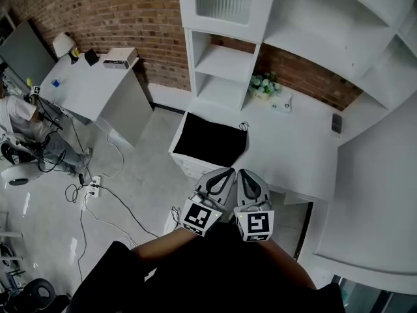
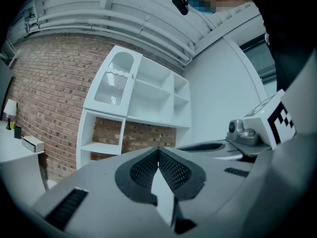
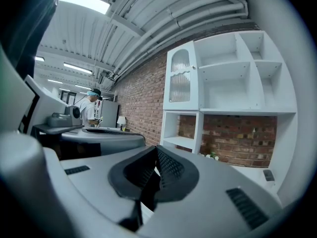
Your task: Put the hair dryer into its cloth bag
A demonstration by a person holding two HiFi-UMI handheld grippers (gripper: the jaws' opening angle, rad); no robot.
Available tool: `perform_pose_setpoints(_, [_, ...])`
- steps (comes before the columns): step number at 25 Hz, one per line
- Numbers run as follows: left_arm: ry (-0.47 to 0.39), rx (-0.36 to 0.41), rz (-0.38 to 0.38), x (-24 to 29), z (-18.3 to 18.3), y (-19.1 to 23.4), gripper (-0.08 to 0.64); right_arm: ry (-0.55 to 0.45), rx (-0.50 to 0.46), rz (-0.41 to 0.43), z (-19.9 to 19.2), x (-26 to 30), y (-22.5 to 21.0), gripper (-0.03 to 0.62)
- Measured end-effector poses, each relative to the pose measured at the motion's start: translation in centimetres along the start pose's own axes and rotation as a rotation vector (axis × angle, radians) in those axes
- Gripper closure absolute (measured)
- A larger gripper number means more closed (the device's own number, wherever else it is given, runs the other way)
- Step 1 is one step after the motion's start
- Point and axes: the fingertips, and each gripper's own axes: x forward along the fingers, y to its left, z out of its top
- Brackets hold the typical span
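Against the brick wall [image 1: 117, 12] stands a white shelf unit [image 1: 221, 70], with the white worktop [image 1: 293, 149] running out in front of it. On the worktop's left end the black cloth bag [image 1: 210, 139] lies flat (the hair dryer itself cannot be made out). Just short of the bag, side by side, the left hand-held gripper [image 1: 229, 171] and right hand-held gripper [image 1: 242, 172] each have jaws pressed together on nothing. A small flowering plant [image 1: 263, 85] sits beside the shelf unit.
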Motion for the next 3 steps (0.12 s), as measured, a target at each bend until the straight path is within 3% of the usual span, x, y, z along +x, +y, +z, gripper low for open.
perform_pose_setpoints(3, [0.005, -0.004, 0.004, -0.66, -0.10, -0.07, 0.543, -0.013, 0.018, 0.018, 0.04, -0.19, 0.95, 0.574])
